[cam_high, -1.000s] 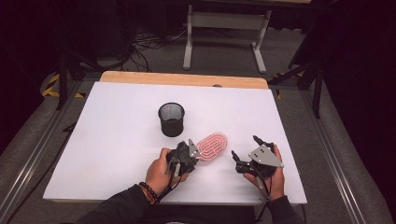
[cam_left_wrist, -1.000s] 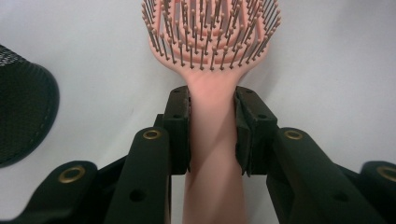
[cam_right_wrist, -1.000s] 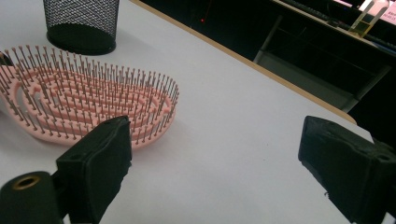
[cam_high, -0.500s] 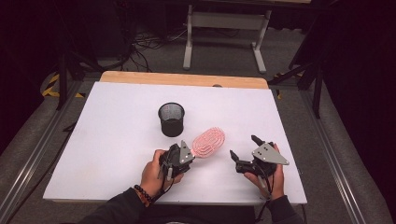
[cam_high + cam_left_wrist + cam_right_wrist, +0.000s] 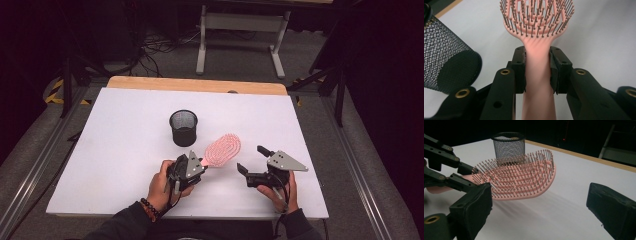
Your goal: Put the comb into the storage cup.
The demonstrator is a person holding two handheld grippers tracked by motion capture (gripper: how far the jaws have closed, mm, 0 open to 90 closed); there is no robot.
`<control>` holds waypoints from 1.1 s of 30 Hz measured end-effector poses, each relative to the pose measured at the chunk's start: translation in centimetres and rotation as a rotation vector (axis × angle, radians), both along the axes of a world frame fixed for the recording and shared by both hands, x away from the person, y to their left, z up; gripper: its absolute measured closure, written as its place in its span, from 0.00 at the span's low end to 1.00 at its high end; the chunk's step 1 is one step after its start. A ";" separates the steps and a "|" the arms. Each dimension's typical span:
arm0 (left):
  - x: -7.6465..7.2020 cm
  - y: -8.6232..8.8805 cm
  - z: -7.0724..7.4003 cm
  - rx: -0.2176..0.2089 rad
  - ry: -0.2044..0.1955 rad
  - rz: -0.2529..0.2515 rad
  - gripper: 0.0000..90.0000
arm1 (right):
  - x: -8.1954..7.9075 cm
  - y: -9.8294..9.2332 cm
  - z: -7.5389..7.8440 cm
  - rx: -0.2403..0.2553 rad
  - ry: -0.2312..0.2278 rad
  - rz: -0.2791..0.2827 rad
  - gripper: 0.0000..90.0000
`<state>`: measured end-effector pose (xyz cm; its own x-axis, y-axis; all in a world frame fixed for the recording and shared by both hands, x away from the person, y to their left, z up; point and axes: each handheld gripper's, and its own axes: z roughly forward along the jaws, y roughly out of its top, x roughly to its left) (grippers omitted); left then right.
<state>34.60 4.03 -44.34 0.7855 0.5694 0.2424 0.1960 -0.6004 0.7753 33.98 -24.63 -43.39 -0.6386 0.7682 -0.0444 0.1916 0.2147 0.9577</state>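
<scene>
Nearest the table's near edge, the person's two hands each hold a gripper above the white table [image 5: 125, 140]. On the left, the left gripper [image 5: 197, 166] is clamped on the handle of a pink hairbrush [image 5: 221, 149]; in the left gripper view its two black pads press the handle [image 5: 537, 75] from both sides just below the neck, with the rest of the handle running back between the jaws. To its right, near but apart from it, the right gripper [image 5: 252, 160] has its jaws spread wide with nothing between them; in the right gripper view the two pads stand far apart over bare table, pointing toward the brush. The brush head angles away from the left gripper toward the far right, bristles up, and in the right gripper view it looks raised a little off the surface, with a soft shadow beneath. Farther off, just beyond and left of the brush head, a black mesh cup [image 5: 183, 128] stands upright on the table, open at the top. At the far edge of the white surface a strip of wooden tabletop [image 5: 195, 85] shows.
</scene>
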 end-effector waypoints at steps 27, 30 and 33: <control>-0.9 2.5 1.3 -0.195 -0.165 -0.023 0.77 | 2.4 4.7 2.5 0.125 0.077 0.124 0.04; -1.1 3.3 1.8 -0.219 -0.192 -0.026 0.77 | 2.5 5.0 2.8 0.128 0.067 0.133 0.04; -1.3 3.9 2.2 -0.234 -0.216 -0.032 0.77 | 2.6 5.5 3.2 0.131 0.058 0.144 0.04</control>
<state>33.29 7.92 -42.18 0.7484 0.6054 0.2710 -0.0045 -0.4040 0.9148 36.58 -19.09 -40.21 -0.7406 0.6658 0.0903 0.2238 0.1178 0.9675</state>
